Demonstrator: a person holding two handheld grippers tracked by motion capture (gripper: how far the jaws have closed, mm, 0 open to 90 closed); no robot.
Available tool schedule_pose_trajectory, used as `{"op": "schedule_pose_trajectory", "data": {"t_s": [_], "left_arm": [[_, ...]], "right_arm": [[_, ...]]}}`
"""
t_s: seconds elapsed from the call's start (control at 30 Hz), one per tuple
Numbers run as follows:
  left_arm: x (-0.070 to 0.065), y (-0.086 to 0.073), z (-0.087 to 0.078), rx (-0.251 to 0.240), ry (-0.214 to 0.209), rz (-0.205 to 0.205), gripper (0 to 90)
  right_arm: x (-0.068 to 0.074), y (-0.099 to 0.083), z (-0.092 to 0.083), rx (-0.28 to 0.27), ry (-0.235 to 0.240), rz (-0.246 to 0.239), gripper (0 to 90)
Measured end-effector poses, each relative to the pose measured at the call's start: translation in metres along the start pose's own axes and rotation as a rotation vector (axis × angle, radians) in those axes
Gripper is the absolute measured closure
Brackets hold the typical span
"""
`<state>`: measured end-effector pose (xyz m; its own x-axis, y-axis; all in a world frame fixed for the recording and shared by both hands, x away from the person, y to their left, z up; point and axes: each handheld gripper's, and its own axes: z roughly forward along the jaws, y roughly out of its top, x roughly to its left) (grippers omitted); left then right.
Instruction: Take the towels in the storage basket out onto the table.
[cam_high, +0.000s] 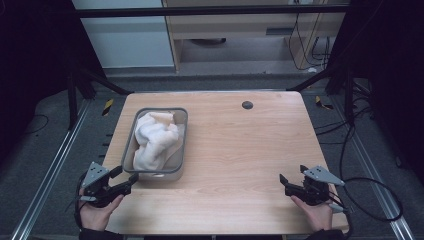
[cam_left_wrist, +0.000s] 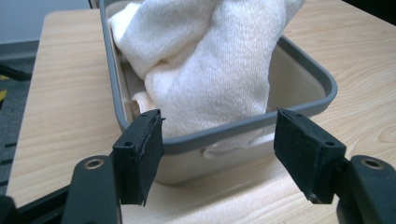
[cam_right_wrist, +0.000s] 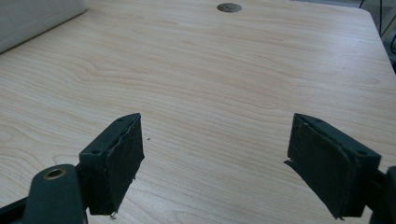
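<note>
Left gripper (cam_high: 126, 179) released, jaws spread, aimed at the near end of the grey tub (cam_high: 131, 145). Right gripper (cam_high: 294, 178) released, over bare wooden table (cam_high: 240, 150). Tub sits table-left, long axis near-to-far, holding a crumpled white towel (cam_high: 156, 140). Cable grommet (cam_high: 247, 105) far centre.

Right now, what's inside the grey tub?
A crumpled white towel fills the grey tub and rises above its rim. Whatever lies beneath it, and most of the tub's bottom, is covered.

A grey tub (cam_high: 181, 137) of crumpled white towel (cam_high: 156, 140) sat just ahead of the left hand-held gripper (cam_high: 127, 178); the right hand-held gripper (cam_high: 292, 176) rested well apart across the desk (cam_high: 240, 150).
</note>
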<state>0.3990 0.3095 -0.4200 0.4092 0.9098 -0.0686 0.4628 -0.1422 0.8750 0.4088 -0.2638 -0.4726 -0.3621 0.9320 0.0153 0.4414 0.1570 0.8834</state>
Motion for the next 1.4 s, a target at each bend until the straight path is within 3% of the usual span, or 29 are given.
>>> {"op": "schedule_pose_trajectory", "data": {"t_s": [0.57, 1.07, 1.4], "left_arm": [[-0.007, 0.034, -0.003, -0.049, -0.022, 0.048, 30.6], [-0.018, 0.062, 0.017, -0.036, -0.070, 0.100, 29.6], [-0.020, 0.070, 0.032, 0.007, -0.059, 0.118, 28.8]], "right_arm": [[0.000, 0.000, 0.003, 0.011, 0.015, -0.006, 17.9], [0.000, 0.000, 0.003, 0.010, 0.009, -0.019, 17.8], [0.000, 0.000, 0.003, 0.019, 0.013, -0.019, 17.9]]}}
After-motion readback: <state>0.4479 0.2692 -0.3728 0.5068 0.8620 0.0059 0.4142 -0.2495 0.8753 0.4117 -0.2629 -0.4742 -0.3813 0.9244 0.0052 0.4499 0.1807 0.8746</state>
